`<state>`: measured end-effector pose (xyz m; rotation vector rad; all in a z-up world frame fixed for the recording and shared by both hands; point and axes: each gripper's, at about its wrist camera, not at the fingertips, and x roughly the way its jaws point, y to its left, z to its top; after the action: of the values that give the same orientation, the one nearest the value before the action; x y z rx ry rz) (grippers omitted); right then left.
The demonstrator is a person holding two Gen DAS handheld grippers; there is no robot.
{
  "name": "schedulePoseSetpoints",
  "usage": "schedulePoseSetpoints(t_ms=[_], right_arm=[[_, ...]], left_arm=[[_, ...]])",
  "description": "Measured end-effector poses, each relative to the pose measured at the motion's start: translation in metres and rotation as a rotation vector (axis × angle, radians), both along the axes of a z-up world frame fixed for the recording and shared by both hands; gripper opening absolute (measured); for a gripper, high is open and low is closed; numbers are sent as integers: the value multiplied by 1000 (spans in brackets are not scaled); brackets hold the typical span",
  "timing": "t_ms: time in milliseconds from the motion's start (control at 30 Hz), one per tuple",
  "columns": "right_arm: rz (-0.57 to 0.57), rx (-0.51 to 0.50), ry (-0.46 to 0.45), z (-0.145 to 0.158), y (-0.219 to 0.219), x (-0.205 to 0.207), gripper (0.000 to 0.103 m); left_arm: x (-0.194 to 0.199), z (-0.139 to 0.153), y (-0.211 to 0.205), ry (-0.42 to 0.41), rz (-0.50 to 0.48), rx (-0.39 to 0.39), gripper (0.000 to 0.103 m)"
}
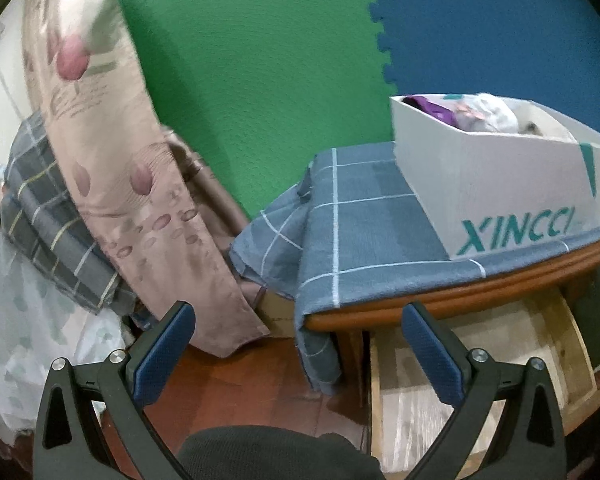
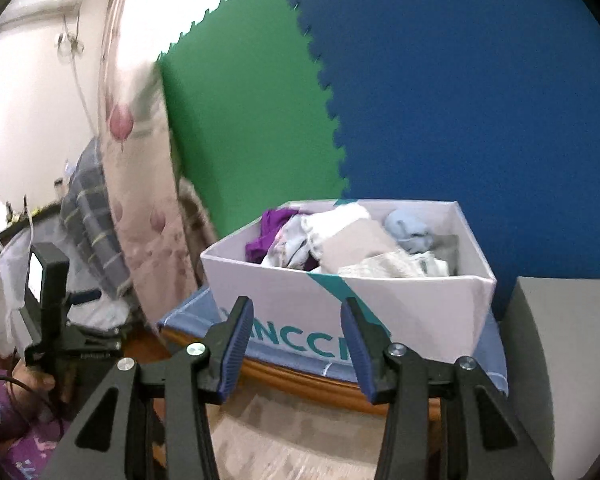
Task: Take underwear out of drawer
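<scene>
Both the left gripper and right gripper hang spread and empty before the table edge; the drawer below looks bare, though blurred.

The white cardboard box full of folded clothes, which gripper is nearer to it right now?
Right. The right gripper faces the white cardboard box just in front of its lettered side. The left gripper sits lower and off to the box's left, over the wooden floor.

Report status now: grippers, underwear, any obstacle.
Left gripper open, empty. Right gripper open, empty. Underwear piled in white box on table. Drawer open below. Nothing in the way.
</scene>
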<state>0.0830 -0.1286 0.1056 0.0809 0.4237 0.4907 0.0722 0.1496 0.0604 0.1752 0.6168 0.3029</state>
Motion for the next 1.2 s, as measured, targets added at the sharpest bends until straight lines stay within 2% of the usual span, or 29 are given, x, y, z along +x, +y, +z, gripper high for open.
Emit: schedulePoseSetpoints(t_ms=[33,67,167,300,367,467,533,667,900,1200], right_arm=[[-22,17,-15,-3,-3,-4,65],[-54,41,-28,-8,-5,-9,69],[-70,77,-15,-22,-5,-10,70],[-32,44,-31,-36,3,-14,70],[-18,56,-15,-39,3,-11,70],[-12,86,20,-42,0,-6,70],[-15,69,51,-48,1,-3,70],[-24,22,63,-59,6,1,70],[-29,-15,84,-65,13,4,70],[-24,-28,104,-69,14,8,70]], left_arm=[[0,-1,-5,1,-11,14,103],[0,-1,-14,-1,-28,26,103],[-2,-3,-37,-24,-103,1,103],[-3,-9,-61,-55,-156,-23,103],[0,-13,-68,-41,-165,-72,103],[7,-25,-64,0,-183,-224,103],[9,-35,-62,25,-175,-290,103],[13,-44,-58,31,-154,-336,103],[15,-45,-49,1,-77,-322,103],[19,-47,-57,21,-73,-250,103]])
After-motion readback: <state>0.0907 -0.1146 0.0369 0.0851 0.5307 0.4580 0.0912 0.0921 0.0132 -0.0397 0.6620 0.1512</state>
